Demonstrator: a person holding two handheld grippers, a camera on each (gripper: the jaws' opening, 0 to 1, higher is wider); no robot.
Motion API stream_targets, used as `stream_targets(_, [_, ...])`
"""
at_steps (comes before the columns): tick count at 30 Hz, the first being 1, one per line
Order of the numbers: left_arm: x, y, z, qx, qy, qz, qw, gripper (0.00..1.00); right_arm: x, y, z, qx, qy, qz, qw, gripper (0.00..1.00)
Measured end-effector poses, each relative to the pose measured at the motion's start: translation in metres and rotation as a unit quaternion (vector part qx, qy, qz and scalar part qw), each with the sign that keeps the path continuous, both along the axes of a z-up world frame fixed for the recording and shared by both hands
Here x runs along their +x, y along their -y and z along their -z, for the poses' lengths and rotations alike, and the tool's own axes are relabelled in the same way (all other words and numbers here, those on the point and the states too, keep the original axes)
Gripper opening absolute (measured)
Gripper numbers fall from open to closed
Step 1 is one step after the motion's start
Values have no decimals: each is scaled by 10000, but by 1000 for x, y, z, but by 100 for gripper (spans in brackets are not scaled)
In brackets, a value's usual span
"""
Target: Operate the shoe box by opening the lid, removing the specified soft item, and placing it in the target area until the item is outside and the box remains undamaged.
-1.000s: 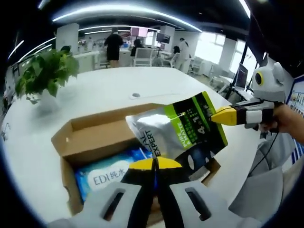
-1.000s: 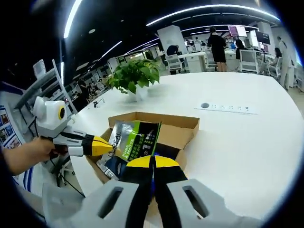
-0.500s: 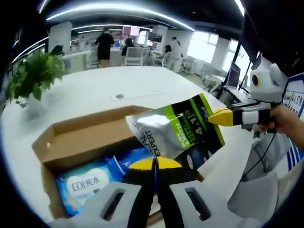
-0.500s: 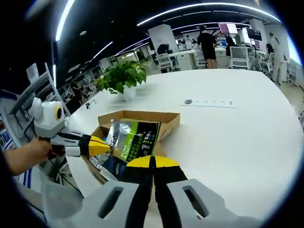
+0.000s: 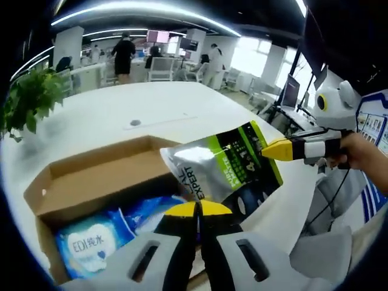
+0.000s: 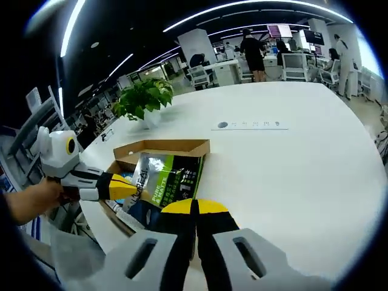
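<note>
Both claws pressed together on silver-green pouch (image 5: 227, 171), left claw (image 5: 197, 209), right claw (image 6: 193, 206), open shoe box (image 5: 91, 182) at 9 o'clock, wipes pack (image 5: 91, 241) inside, white worktop (image 6: 291, 163)

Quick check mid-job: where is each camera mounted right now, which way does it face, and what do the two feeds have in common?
Left gripper view: rides the left hand-held gripper, facing over the open cardboard box and wipes pack; the right hand-held gripper and a hand enter from the right.
Right gripper view: rides the right hand-held gripper, facing the box across the white table; the left hand-held gripper and a hand enter from the left.
Shared: silver-green pouch pinched by both grippers, box, potted plant.
</note>
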State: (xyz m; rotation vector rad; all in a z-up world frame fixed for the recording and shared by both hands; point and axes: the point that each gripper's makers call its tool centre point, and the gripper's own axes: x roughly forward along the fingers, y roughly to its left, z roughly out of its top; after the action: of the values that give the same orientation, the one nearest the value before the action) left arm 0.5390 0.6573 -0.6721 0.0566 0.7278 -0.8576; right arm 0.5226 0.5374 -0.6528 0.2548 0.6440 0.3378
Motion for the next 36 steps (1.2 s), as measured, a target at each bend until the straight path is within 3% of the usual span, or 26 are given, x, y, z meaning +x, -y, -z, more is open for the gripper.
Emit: stream_targets(36, [7,69,32,231,-325,617,9973,0,16,69,42,-200,-422,431,9980,0])
